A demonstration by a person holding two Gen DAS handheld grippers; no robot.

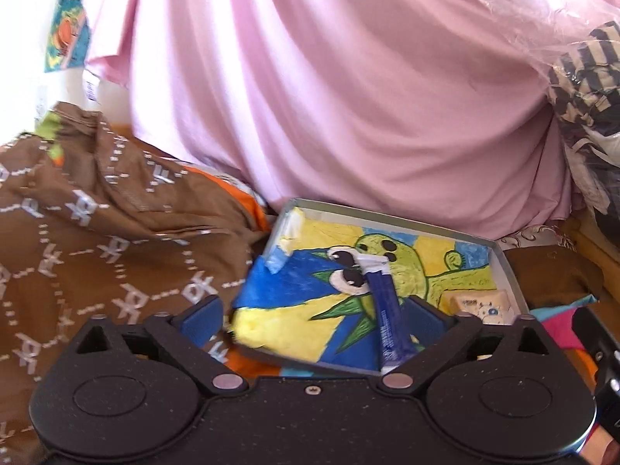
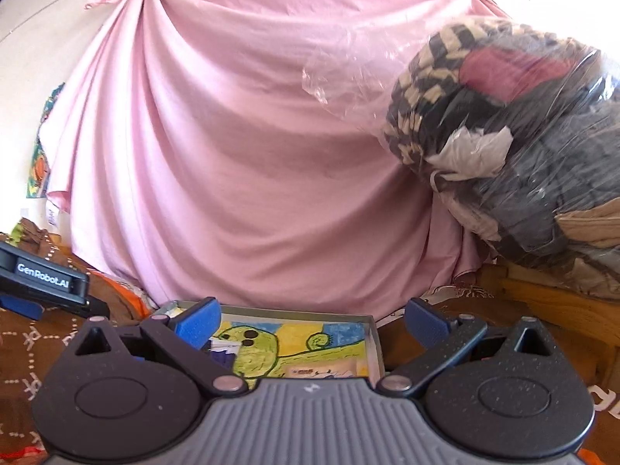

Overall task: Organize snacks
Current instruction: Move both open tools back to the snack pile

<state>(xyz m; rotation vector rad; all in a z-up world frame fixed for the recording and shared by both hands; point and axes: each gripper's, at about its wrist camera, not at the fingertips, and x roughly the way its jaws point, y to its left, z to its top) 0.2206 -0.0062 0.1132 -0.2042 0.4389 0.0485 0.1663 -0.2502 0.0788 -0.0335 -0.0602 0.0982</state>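
Note:
A shallow grey tray (image 1: 503, 267) lined with a painted cartoon drawing rests on the bed. In it lies a dark blue stick packet (image 1: 387, 310), pointing away from me, close to the right finger of my left gripper (image 1: 316, 310). That gripper is open and hovers over the tray's near edge, holding nothing. A beige snack packet (image 1: 480, 304) sits in the tray's right corner. My right gripper (image 2: 312, 321) is open above the same tray (image 2: 374, 341), with the beige packet (image 2: 321, 370) just under it. The blue stick (image 2: 221, 352) is mostly hidden behind its left finger.
A brown patterned cloth (image 1: 97, 232) covers the bed on the left. A pink sheet (image 2: 240, 135) hangs behind the tray. A clear plastic bag of clothes (image 2: 503, 135) bulges at the right above a wooden frame (image 2: 542, 298). The left gripper's body (image 2: 42, 275) shows at the left edge.

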